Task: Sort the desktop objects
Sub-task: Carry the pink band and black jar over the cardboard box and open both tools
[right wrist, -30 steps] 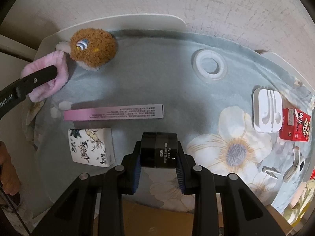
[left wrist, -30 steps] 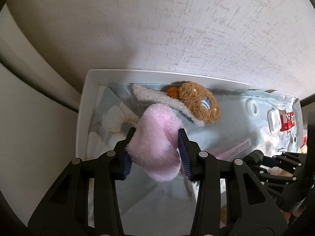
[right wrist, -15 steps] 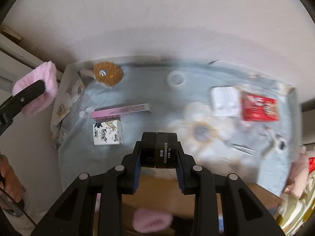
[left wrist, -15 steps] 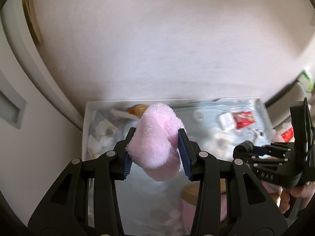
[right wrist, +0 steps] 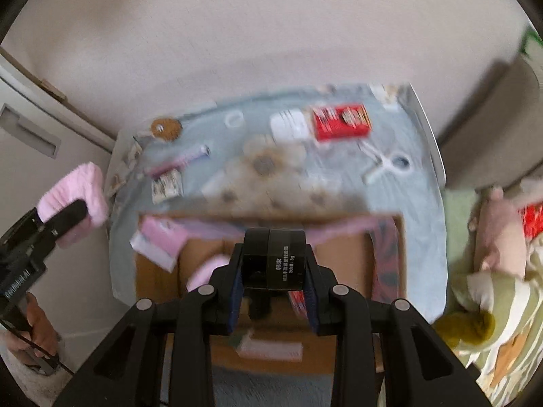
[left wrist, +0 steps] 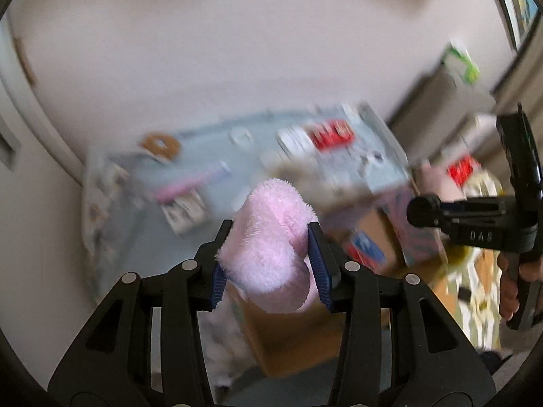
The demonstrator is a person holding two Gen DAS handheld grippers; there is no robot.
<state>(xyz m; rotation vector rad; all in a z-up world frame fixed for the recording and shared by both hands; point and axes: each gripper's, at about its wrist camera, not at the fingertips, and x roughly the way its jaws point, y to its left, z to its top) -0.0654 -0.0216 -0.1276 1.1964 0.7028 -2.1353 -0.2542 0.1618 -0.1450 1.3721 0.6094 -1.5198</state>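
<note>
1. The left gripper (left wrist: pixel 269 257) had its jaws part-way open and clamped on a pink fluffy band (left wrist: pixel 268 251), both blue pads pressed into the plush.
2. The right gripper (right wrist: pixel 273 281) held a small black box (right wrist: pixel 275 261) squarely between its pads, jaws narrowly apart, white print on the box's face.
3. Both held things hung above an open cardboard box (right wrist: pixel 353 271), which sat at the near edge of the table (right wrist: pixel 426 125) (its cloth pale blue and flowered).
4. Beyond the cardboard box, on the cloth, lay a red carton (right wrist: pixel 341 122), a white case (right wrist: pixel 288 125) touching it, a brown plush toy (right wrist: pixel 166 129), and a pink stick-shaped pack (right wrist: pixel 176 162), all blurred.
5. Inside the cardboard box lay pink items, too blurred to name.
</note>
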